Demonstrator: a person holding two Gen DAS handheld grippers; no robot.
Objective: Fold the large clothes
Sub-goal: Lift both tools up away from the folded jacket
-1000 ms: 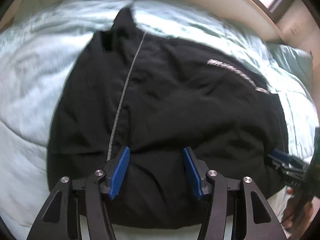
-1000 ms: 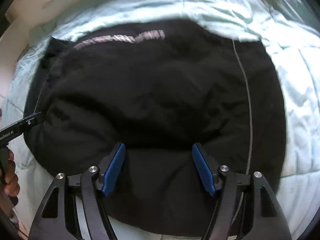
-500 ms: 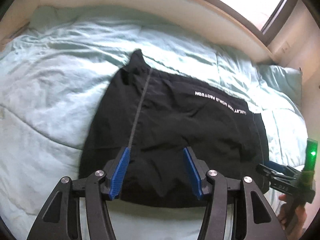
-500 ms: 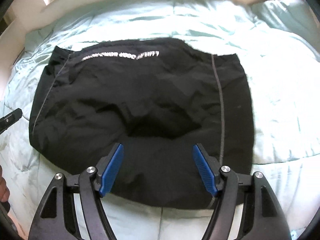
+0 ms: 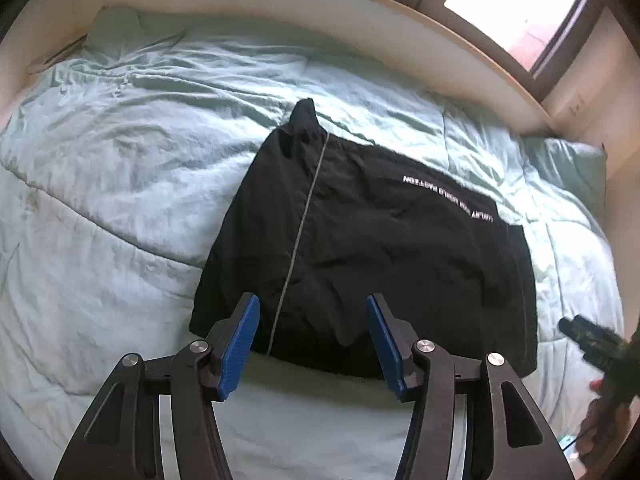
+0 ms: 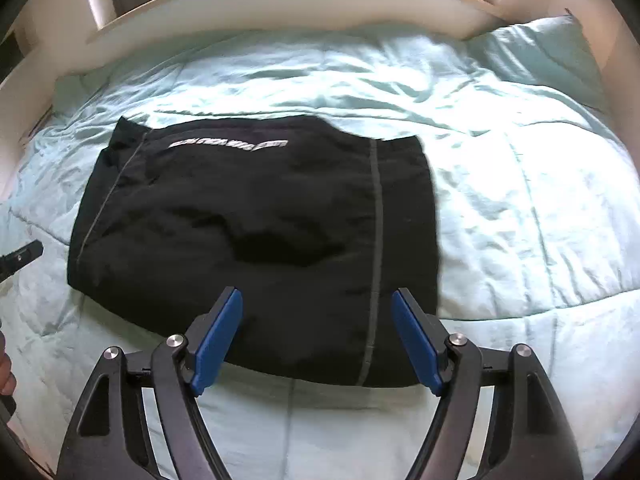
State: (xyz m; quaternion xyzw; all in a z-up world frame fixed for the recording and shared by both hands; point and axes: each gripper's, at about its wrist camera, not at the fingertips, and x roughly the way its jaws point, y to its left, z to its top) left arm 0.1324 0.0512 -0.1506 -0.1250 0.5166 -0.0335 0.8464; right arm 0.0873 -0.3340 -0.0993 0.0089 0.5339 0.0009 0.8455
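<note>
A black garment (image 5: 372, 256) with grey piping and white lettering lies folded into a rough rectangle on the pale green bedspread (image 5: 120, 184). It also shows in the right wrist view (image 6: 256, 248). My left gripper (image 5: 314, 346) is open and empty, held above the garment's near edge. My right gripper (image 6: 318, 342) is open and empty, also above the near edge. The right gripper's tip (image 5: 588, 334) shows at the far right of the left wrist view, and the left gripper's tip (image 6: 22, 258) at the left edge of the right wrist view.
A cream raised bed frame (image 5: 360, 20) curves around the far side, with windows (image 5: 516, 12) behind it. A pale green pillow (image 6: 540, 52) lies at the far right corner. The bedspread (image 6: 520, 200) spreads wide on both sides of the garment.
Both grippers have pulled back and up from the garment, which now looks smaller and lies flat. Both stayed open and empty.
</note>
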